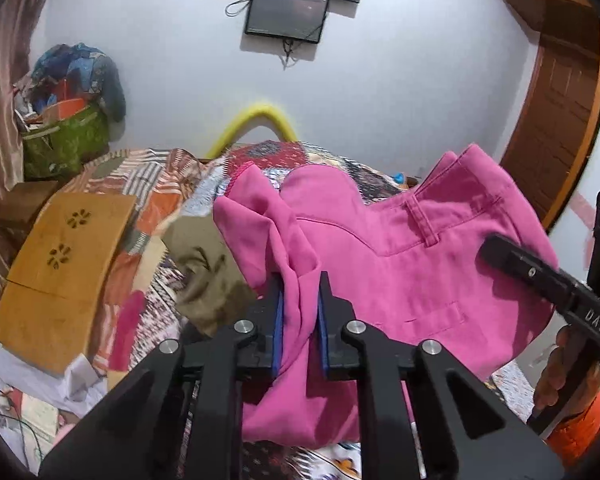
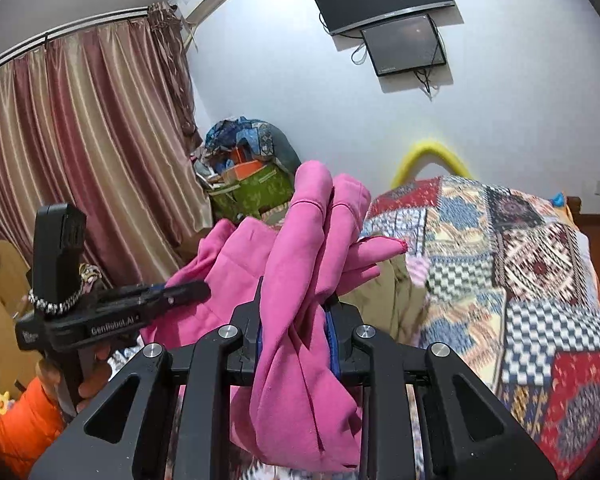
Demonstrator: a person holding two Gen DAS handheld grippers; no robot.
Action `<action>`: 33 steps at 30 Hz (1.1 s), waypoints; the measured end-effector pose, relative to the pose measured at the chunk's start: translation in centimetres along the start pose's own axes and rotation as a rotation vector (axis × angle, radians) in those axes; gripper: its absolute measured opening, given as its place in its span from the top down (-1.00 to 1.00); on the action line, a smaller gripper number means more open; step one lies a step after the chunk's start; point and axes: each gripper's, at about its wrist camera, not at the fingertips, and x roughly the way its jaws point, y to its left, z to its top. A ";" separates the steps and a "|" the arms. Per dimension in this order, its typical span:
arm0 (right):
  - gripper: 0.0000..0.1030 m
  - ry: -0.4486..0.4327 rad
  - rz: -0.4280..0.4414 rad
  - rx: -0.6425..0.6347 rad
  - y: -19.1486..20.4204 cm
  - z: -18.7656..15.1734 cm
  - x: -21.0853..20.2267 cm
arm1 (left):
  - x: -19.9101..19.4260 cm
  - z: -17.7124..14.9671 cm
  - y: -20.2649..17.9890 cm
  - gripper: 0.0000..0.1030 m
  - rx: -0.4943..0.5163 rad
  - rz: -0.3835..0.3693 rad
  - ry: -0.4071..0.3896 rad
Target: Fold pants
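**Both grippers clamped on the pink pants above the bed**

Our left gripper has its blue pads pressed tight on a bunched fold of the pink pants. Our right gripper is likewise closed on gathered pink cloth. The pants hang lifted between the two, waistband and belt loop spread toward the right gripper, over the patchwork quilt. An orange sleeve shows behind.

Each fisheye camera sat just behind its own gripper's jaws, angled slightly downward across the patchwork-quilted bed toward the white wall. Both views shared the bunched pink fabric pants, close up, and two wall-mounted black screens.
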 end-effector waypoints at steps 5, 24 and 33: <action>0.61 -0.015 0.003 -0.013 -0.2 1.0 2.9 | 2.4 2.5 2.7 0.76 -0.029 0.009 -0.010; 0.61 0.046 -0.072 0.084 -5.5 -1.1 11.6 | 14.2 3.7 7.7 0.75 -0.053 0.135 0.041; 0.55 0.149 -0.122 0.074 -6.5 -3.4 13.0 | 15.7 2.3 9.4 0.36 -0.064 0.171 0.085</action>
